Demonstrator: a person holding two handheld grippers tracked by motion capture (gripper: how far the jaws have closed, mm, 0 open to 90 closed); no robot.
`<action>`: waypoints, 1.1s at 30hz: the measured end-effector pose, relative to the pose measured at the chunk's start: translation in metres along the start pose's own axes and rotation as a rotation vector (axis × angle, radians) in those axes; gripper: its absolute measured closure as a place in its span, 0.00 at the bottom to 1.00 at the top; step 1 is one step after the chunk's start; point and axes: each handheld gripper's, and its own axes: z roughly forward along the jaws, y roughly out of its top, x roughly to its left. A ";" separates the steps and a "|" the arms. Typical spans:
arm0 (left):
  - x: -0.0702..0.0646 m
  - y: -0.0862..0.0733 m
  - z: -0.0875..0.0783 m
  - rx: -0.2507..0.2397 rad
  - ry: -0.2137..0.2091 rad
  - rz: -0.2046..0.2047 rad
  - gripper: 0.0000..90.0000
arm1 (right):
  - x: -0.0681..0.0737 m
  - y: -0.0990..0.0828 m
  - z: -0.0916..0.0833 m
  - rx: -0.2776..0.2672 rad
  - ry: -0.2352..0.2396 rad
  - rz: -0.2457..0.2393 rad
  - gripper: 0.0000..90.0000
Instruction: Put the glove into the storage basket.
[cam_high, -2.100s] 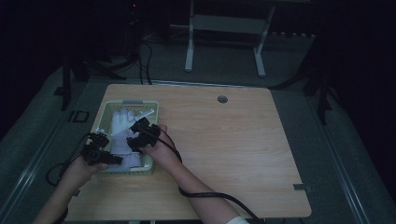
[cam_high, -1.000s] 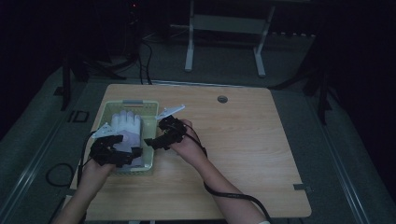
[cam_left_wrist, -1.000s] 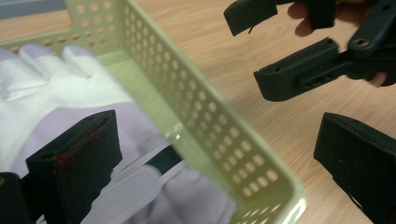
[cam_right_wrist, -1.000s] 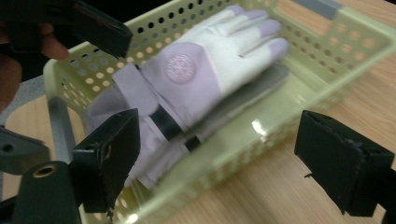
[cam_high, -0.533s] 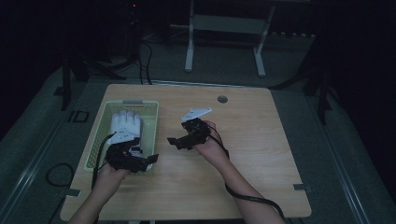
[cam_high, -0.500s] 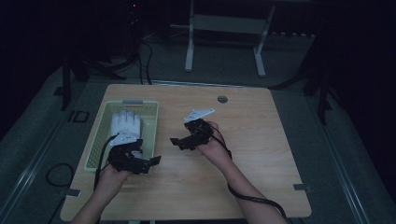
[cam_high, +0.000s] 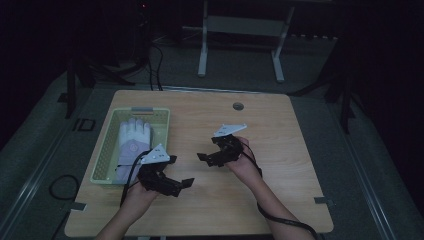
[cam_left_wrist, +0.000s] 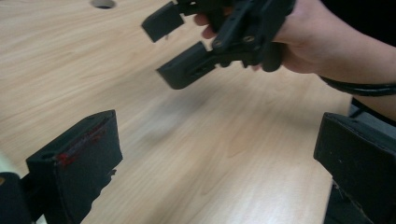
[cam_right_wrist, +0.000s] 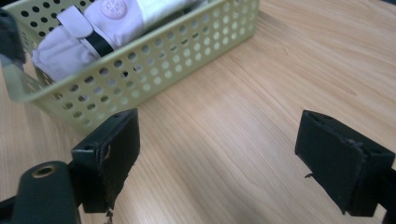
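A pale green perforated basket (cam_high: 163, 127) stands on the left of the wooden table, and a white glove (cam_high: 134, 142) lies flat inside it. My left gripper (cam_high: 181, 187) hovers over the table just off the basket's near right corner, open and holding nothing. My right gripper (cam_high: 205, 160) is at the table's middle, also open and holding nothing, and points left toward the basket. The left gripper view has its own jaws wide apart (cam_left_wrist: 215, 163) over bare wood, with the right gripper (cam_left_wrist: 182, 46) ahead. The right gripper view (cam_right_wrist: 224, 154) faces the basket (cam_right_wrist: 154, 60) and the glove (cam_right_wrist: 107, 18).
A round cable hole (cam_high: 238, 106) sits near the table's far edge. Bare wood (cam_high: 290, 165) stretches to the right of my hands. A white metal stand (cam_high: 240, 30) is on the floor beyond the table. A cable trails from each gripper toward the near edge.
Both grippers have drawn out of the basket and now sit over the table: the right one moved right to the middle, the left one toward the near edge. The glove stays in the basket.
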 end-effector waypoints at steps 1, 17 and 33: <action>-0.005 0.001 0.005 0.006 -0.018 0.014 0.01 | -0.003 -0.005 -0.004 -0.003 0.000 0.010 0.15; -0.034 0.000 0.053 0.058 -0.131 0.082 0.01 | -0.019 -0.047 -0.036 -0.018 -0.013 0.021 0.15; -0.055 -0.012 0.091 0.124 -0.205 0.131 0.01 | -0.026 -0.092 -0.053 0.001 0.000 0.019 0.15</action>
